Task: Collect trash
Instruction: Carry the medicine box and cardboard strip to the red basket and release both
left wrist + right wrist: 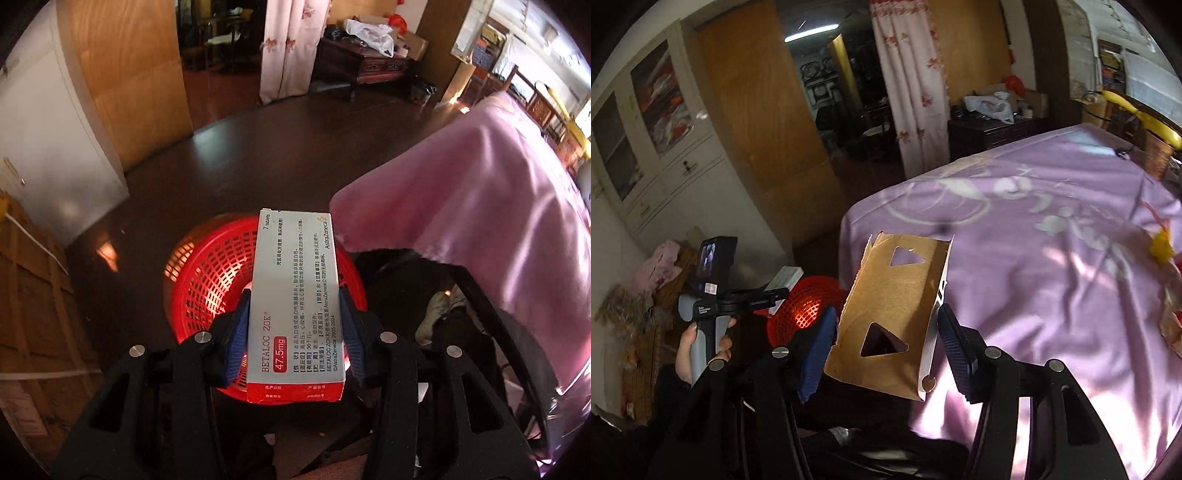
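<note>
Both grippers carry trash beside the red basket (207,280).

Left gripper (295,332) pinches a medicine box (295,295) above it; right gripper (886,332) pinches a torn cardboard box (894,314) over the bed (1052,258).

Dark floor (229,173), wooden door (764,122), floral curtain (912,81).

The medicine box (295,302) sits square across the red basket (207,280), blotting out the middle and right side of its mesh, so nothing of the inside there can be read. Over on the right wrist view, the torn brown cardboard (892,317) hides part of the purple cloth (1052,258), and the basket (805,310) peeks out only partly behind the left gripper (753,295).
</note>
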`<state>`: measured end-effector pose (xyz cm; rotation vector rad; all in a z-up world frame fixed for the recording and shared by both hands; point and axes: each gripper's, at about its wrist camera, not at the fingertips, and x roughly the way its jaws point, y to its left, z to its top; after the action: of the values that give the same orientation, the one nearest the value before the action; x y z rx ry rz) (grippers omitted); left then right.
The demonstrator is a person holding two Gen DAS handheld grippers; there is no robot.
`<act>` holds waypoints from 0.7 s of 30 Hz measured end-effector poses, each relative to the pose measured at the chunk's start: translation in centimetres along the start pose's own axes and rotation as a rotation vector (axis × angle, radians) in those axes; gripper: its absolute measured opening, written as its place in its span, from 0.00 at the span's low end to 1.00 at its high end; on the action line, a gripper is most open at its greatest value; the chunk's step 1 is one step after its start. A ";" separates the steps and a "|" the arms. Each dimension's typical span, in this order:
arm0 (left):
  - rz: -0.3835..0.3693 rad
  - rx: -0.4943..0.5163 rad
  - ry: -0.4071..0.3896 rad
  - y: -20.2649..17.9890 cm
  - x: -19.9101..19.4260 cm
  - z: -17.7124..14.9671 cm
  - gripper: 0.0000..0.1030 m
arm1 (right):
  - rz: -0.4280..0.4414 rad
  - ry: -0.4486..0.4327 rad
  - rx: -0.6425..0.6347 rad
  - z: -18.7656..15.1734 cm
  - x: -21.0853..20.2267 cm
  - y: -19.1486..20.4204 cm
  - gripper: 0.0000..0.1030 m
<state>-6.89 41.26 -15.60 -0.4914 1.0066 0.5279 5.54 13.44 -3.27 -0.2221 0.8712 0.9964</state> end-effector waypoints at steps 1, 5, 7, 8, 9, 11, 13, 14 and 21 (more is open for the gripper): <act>-0.009 -0.015 0.000 0.8 0.1 -0.1 0.46 | 0.011 0.018 -0.017 0.3 0.8 0.8 0.55; -0.016 -0.079 -0.012 3.4 0.2 -0.3 0.51 | 0.052 0.083 -0.065 1.4 4.1 3.9 0.55; -0.005 -0.102 -0.022 4.5 0.0 -0.3 0.53 | 0.063 0.109 -0.084 1.7 5.4 5.0 0.55; -0.001 -0.115 -0.028 5.0 -0.1 -0.4 0.55 | 0.066 0.120 -0.093 1.9 6.1 5.5 0.55; 0.002 -0.125 -0.033 5.5 -0.3 -0.5 0.55 | 0.069 0.130 -0.101 2.1 6.6 5.8 0.55; 0.012 -0.140 -0.041 5.4 -0.4 -0.2 0.58 | 0.080 0.153 -0.114 2.3 7.8 6.3 0.55; 0.017 -0.150 -0.046 6.0 -0.6 -0.2 0.60 | 0.092 0.175 -0.126 2.8 9.3 7.0 0.55; 0.017 -0.154 -0.048 6.4 -0.8 -0.2 0.61 | 0.103 0.189 -0.133 3.1 10.3 7.4 0.55; 0.090 -0.165 -0.090 7.7 -2.2 -0.3 0.68 | 0.180 0.229 -0.182 5.1 15.6 10.6 0.61</act>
<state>-12.79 46.64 -14.91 -0.5657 0.9060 0.7109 3.66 31.98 -9.02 -0.4249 1.0217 1.2367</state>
